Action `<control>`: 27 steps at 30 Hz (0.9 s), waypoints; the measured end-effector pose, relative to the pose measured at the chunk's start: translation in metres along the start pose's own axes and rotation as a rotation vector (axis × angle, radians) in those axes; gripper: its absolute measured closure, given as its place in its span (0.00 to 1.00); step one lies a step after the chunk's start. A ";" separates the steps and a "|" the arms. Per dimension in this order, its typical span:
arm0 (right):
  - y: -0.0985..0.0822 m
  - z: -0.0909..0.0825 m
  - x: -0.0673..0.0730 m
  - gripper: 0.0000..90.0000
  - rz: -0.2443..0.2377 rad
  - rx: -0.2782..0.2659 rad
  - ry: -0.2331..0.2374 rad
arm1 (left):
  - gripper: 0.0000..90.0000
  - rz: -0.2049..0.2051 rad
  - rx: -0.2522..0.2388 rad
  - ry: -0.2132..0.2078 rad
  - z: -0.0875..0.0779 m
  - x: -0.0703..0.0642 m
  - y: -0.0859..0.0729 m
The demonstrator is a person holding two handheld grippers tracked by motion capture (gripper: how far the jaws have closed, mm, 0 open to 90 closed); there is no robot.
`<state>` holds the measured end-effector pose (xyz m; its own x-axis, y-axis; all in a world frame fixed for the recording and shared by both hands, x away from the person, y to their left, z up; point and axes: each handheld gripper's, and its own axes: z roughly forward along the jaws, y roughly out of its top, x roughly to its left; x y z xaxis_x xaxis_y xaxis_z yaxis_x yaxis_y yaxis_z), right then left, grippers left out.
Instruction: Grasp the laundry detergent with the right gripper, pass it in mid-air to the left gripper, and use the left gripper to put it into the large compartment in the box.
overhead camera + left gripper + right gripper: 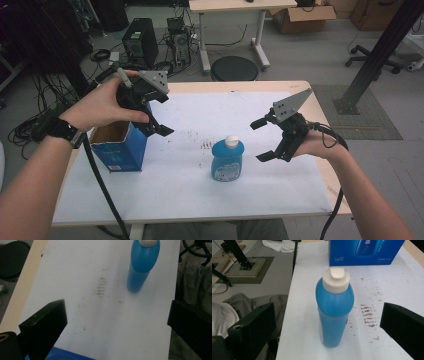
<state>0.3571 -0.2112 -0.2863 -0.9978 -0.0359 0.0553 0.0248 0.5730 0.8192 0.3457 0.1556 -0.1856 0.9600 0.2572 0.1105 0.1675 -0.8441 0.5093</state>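
Two grippers are up and both wide open, nothing held in either. Right gripper (267, 140) hangs just beside the blue bottle (228, 160), jaws spread and turned toward it, and in the right gripper view the bottle (334, 312) stands squarely between those jaws, white cap (336, 280) up top, so this looks like a line-up for a grab around the body. Left gripper (159, 131) hovers over the near corner of the open blue box (120, 147), which stands upright at the table's left side with its top open, likely steadying or waiting to receive. The bottle stands upright near the middle of the white table (190, 195), apart from the box, with a smudge of brown marks (206, 145) between them. From the left gripper view the bottle (142, 267) sits well ahead, untouched.
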 end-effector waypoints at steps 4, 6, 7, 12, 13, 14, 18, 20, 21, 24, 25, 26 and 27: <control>-0.010 0.005 -0.005 0.01 0.022 -0.013 -0.001 | 0.04 0.001 0.005 -0.006 0.001 -0.001 -0.001; -0.016 0.010 -0.008 0.01 0.032 -0.020 -0.004 | 0.04 0.001 0.006 -0.008 0.002 -0.002 -0.001; -0.017 0.011 -0.008 0.01 0.032 -0.022 -0.005 | 0.04 -0.001 0.007 -0.009 0.002 -0.002 -0.002; -0.024 0.019 -0.013 0.01 0.048 -0.041 0.003 | 0.04 0.005 0.010 -0.014 0.002 -0.002 -0.002; -0.027 0.023 -0.015 0.01 0.050 -0.043 0.005 | 0.04 0.003 0.010 -0.015 0.003 -0.003 -0.002; -0.027 0.023 -0.015 0.01 0.050 -0.043 0.005 | 0.04 0.003 0.010 -0.015 0.003 -0.003 -0.002; -0.033 0.032 -0.018 0.01 0.057 -0.049 0.003 | 0.04 0.001 0.008 -0.017 0.004 -0.003 -0.003; -0.034 0.034 -0.018 0.01 0.055 -0.052 -0.003 | 0.04 0.004 0.013 -0.017 0.004 -0.003 -0.003; -0.036 0.038 -0.020 0.01 0.061 -0.049 -0.002 | 0.04 -0.001 0.009 -0.014 0.004 -0.003 -0.004; -0.038 0.041 -0.021 0.01 0.066 -0.055 0.000 | 0.04 -0.004 0.008 -0.016 0.004 -0.004 -0.004; -0.039 0.045 -0.021 0.01 0.069 -0.065 0.005 | 0.04 0.000 0.006 -0.017 0.004 -0.004 -0.004; -0.039 0.045 -0.021 0.01 0.069 -0.065 0.005 | 0.04 0.000 0.006 -0.017 0.004 -0.004 -0.004; -0.040 0.046 -0.021 0.01 0.069 -0.065 0.005 | 0.04 0.001 0.009 -0.016 0.004 -0.005 -0.004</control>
<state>0.3745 -0.1953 -0.3464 -0.9933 -0.0024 0.1158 0.0977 0.5199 0.8486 0.3414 0.1559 -0.1918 0.9635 0.2494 0.0975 0.1689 -0.8486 0.5014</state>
